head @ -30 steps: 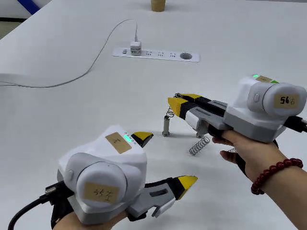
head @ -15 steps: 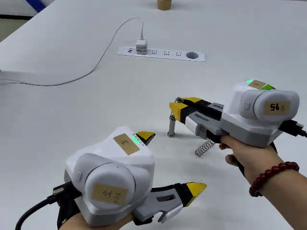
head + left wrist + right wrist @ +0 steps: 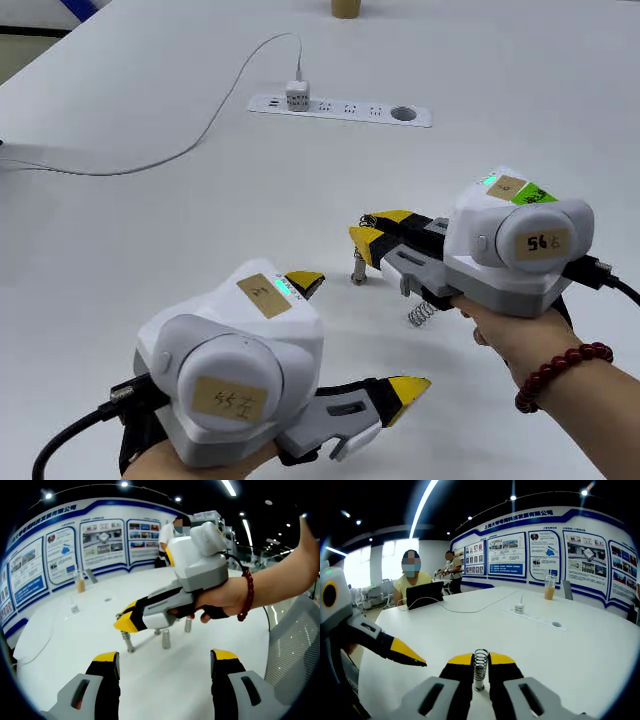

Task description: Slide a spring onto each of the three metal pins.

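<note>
Spring (image 3: 480, 666): upright at the bottom centre of the right gripper view, pinched between the yellow-tipped jaws of the right gripper (image 3: 480, 659), which press against its two sides. Its lower end sits on a metal pin (image 3: 358, 270), which stands on the white table (image 3: 200, 220) just left of centre in the head view, directly under that gripper's tips. Second spring (image 3: 422, 312): lies on its side on the table, right of and below the pin in the head view, partly under the right gripper's body. Two further pins (image 3: 165, 639) (image 3: 188, 625): upright at the centre of the left gripper view, right of the first pin; the nearer one looks ribbed, as if by a coil, and the farther one cannot be told. Left gripper (image 3: 165, 656): lower left of the head view, jaws spread wide and holding nothing, apart from the pins and pointing toward them. Power strip (image 3: 340, 108): upper centre of the head view, with a white charger (image 3: 297, 97) plugged in at its left end and a cable (image 3: 190, 145) trailing to the left edge. Cup (image 3: 346, 8): top edge, centre.
</note>
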